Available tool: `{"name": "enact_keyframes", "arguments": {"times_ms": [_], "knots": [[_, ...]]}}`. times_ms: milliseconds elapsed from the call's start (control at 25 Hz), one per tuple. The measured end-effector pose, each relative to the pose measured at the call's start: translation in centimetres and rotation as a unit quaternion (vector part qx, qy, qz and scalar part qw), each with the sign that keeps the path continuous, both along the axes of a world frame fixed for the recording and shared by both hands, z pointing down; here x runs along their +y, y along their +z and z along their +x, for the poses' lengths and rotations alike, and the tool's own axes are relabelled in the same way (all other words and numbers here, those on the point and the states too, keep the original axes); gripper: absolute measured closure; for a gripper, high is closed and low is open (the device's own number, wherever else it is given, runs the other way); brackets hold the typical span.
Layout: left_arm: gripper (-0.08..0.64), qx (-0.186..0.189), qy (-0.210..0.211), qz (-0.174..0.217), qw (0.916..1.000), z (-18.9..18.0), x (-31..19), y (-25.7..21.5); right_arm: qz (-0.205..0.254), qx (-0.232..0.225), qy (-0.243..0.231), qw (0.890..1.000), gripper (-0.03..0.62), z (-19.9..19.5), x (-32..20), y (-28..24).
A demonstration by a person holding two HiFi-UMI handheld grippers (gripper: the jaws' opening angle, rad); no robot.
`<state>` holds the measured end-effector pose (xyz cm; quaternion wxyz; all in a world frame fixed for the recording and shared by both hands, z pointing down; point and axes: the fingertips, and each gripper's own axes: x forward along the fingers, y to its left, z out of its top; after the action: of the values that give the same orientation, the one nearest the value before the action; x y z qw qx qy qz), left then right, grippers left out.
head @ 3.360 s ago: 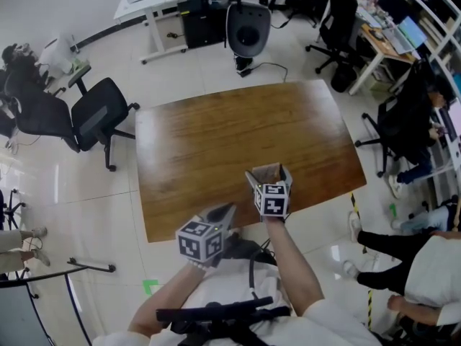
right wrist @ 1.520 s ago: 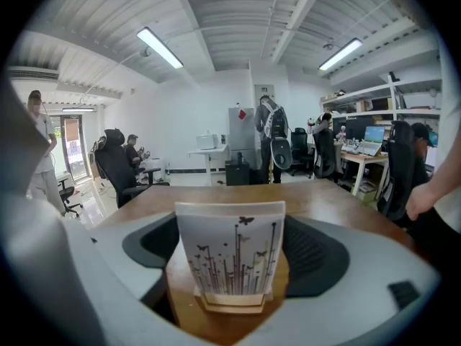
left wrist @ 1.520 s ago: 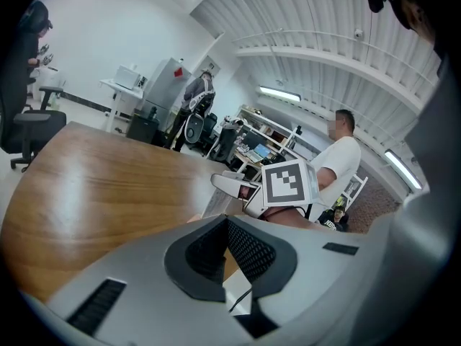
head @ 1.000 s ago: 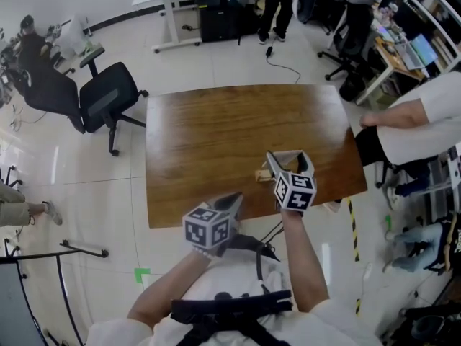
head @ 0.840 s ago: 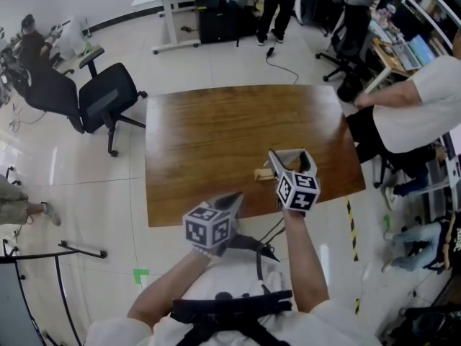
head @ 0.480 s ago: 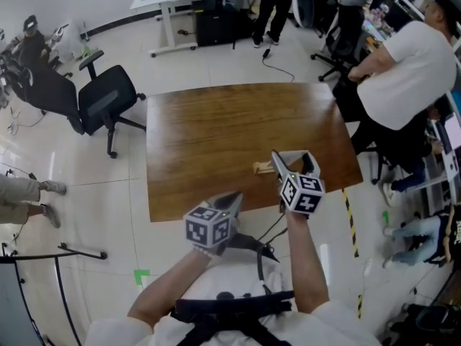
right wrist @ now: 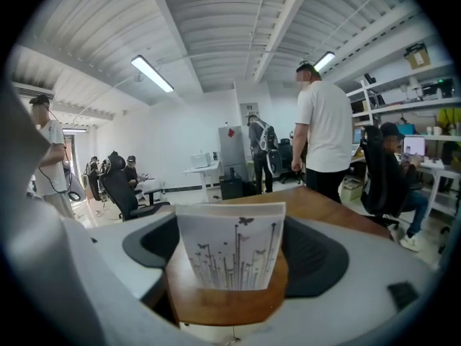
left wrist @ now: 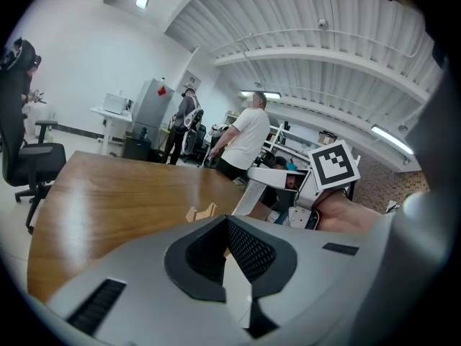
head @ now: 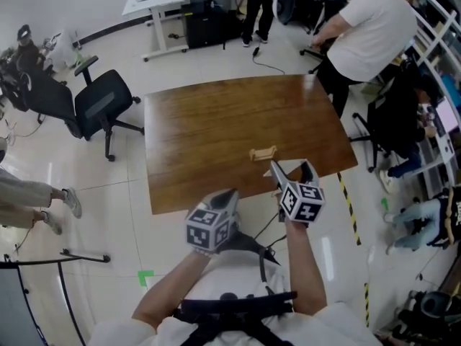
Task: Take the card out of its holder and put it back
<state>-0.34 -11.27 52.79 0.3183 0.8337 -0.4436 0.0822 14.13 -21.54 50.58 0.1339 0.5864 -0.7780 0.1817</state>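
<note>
Head view puts the holder [head: 263, 152] near, ahead-left of the right gripper [head: 292, 166], whose wide-set jaws pinch the card [right wrist: 230, 247] edgewise; the left gripper [head: 229, 194], closed, sits farther back

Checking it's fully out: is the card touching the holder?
Apart. The right gripper view shows the card held in the jaws, nothing else on it; the head view shows the holder on the table, ahead of the right gripper.

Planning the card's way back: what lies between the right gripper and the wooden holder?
Nothing but bare table, as the head view shows; the right gripper, holding the card, hangs near the holder.
</note>
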Motion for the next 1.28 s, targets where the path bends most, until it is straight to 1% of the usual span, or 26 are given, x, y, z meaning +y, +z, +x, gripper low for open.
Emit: {"name": "enact_keyframes", "arguments": {"times_ms": [200,560,760,1000,1160,1280], "knots": [[0.569,0.005,0.0,0.004,1.0,0.1,1.9,0.1,-0.001,-0.009,0.019,1.0,0.124,1.3,3.5,-0.1],[0.569,0.011,0.003,0.006,0.9999,0.7,4.2,-0.1,-0.006,-0.005,0.026,1.0,0.124,2.0,7.5,-0.3],[0.569,0.01,0.004,0.014,0.9998,1.1,4.4,-0.9,-0.009,-0.002,0.023,1.0,0.124,2.2,8.3,-0.3],[0.569,0.019,0.009,0.016,0.9997,1.5,4.4,-1.3,-0.008,-0.003,0.021,1.0,0.124,2.3,8.4,-0.6],[0.568,0.014,0.012,0.022,0.9996,1.3,4.2,-1.6,-0.008,-0.001,0.022,1.0,0.124,2.3,8.3,-0.8],[0.568,0.005,0.014,0.027,0.9995,1.4,4.1,-1.7,-0.009,-0.004,0.02,1.0,0.124,2.5,8.1,-0.9]]}}
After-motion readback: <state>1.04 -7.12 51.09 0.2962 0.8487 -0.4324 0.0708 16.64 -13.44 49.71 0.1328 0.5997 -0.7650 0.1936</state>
